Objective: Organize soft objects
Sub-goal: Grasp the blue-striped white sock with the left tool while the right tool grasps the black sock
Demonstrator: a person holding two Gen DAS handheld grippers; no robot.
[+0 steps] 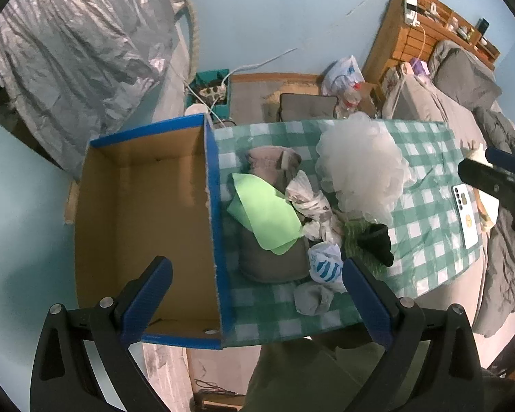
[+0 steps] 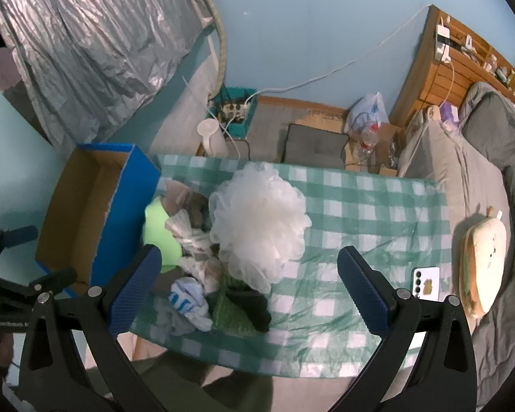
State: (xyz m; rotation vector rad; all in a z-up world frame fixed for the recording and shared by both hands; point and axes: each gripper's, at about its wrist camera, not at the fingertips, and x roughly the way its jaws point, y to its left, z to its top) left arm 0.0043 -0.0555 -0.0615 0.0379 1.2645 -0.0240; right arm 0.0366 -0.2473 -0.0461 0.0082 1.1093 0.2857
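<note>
- The left gripper (image 1: 255,300) hangs spread wide and empty above the near edge of the table (image 1: 425,185), one finger over the cardboard box (image 1: 147,213), the other over the pile.
- The right gripper (image 2: 249,290) is equally wide and empty, straddling the white bath pouf (image 2: 257,226) and black sock (image 2: 254,305).
- The soft pile lies against the box's blue wall: green sheet (image 1: 264,213), grey cloth (image 1: 274,264), crumpled plastic bags (image 1: 309,202).
- Only the left view looks into the box.
- Only the right view shows the whole plush toy (image 2: 485,271) on the bed, beside the phone (image 2: 427,283) at the table's right edge.
</note>
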